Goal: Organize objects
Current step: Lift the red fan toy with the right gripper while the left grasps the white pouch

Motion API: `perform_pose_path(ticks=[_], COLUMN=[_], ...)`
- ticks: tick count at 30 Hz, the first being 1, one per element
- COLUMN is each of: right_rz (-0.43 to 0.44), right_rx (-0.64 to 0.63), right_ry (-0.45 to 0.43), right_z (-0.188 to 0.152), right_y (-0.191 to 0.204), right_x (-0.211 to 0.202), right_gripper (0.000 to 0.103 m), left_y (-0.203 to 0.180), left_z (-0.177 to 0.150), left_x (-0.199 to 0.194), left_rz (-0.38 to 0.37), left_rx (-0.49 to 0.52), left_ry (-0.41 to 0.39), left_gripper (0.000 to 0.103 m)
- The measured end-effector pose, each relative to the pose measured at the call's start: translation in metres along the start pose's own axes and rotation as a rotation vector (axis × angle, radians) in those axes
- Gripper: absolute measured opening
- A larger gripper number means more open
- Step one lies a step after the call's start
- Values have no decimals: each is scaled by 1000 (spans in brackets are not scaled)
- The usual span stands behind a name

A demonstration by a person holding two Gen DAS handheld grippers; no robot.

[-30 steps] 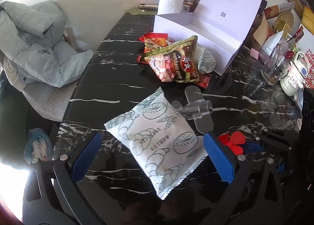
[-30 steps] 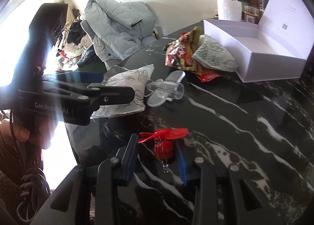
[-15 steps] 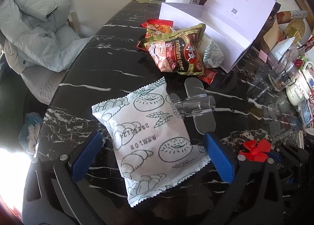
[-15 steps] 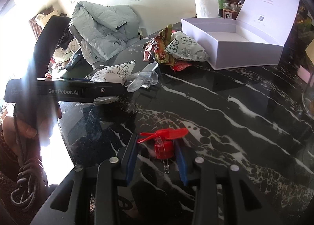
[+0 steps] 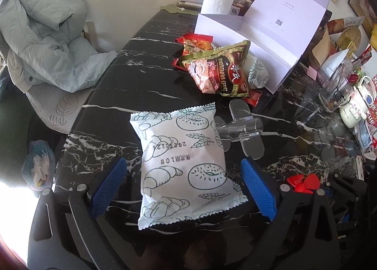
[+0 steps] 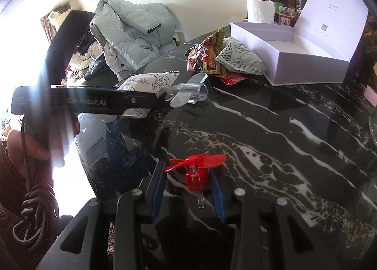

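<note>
A white snack packet (image 5: 183, 164) printed with bread drawings lies flat on the black marble table (image 5: 141, 76). My left gripper (image 5: 182, 162) straddles it with its jaws closing. Both blue pads (image 5: 110, 185) still stand clear of the packet's edges. My right gripper (image 6: 187, 167) is shut on a small red fan (image 6: 196, 175), whose propeller sticks out above the pads. The red fan (image 5: 304, 182) also shows at the lower right of the left wrist view. A clear plastic plane-shaped piece (image 5: 240, 128) lies just right of the packet.
An open white box (image 5: 259, 41) stands at the back with a pile of snack bags (image 5: 221, 72) in front of it. Jars and a paper roll (image 5: 218, 3) are behind. A glass and a mug (image 5: 353, 107) crowd the right edge. A grey jacket (image 5: 47, 41) covers a chair on the left.
In the left wrist view the white packet now lies straighter between the jaws, which have narrowed a little. The red fan stays in the right gripper.
</note>
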State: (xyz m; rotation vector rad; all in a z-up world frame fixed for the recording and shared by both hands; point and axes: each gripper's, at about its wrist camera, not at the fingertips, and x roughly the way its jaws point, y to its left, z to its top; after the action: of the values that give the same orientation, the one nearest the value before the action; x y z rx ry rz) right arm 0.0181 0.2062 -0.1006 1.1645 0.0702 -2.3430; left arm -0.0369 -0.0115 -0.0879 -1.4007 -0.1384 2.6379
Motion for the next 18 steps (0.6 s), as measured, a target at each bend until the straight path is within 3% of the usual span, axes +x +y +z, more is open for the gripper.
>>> perform_pose_path(ticks=[2,4,6,7,15,18], right_rz=[-10,-23,-26,-24,-18,-19], right_rx=[1,-1,-4,0,37,38], right_ry=[1,0,1,1,-19,-37], right_z=[-1,-1,-1,-1,2,3], right_y=[0,-1,-2,-2,-7,-6], right_x=[0,0,0,0,-6,-11], right_gripper=[37,37,37,37,35,35], left_y=[-2,-7,-11,-12,-3,-1], left_z=[-1,-2,-4,-5,-7,-11], left_x=[12,14,14,11,-3,-7], left_rz=[1,34,53,43,-9,-31], left_rx=[3,40,69,71,30,16], left_ry=[42,27,9,-5,-37,-28], left_gripper=[97,98,89,79,62,61])
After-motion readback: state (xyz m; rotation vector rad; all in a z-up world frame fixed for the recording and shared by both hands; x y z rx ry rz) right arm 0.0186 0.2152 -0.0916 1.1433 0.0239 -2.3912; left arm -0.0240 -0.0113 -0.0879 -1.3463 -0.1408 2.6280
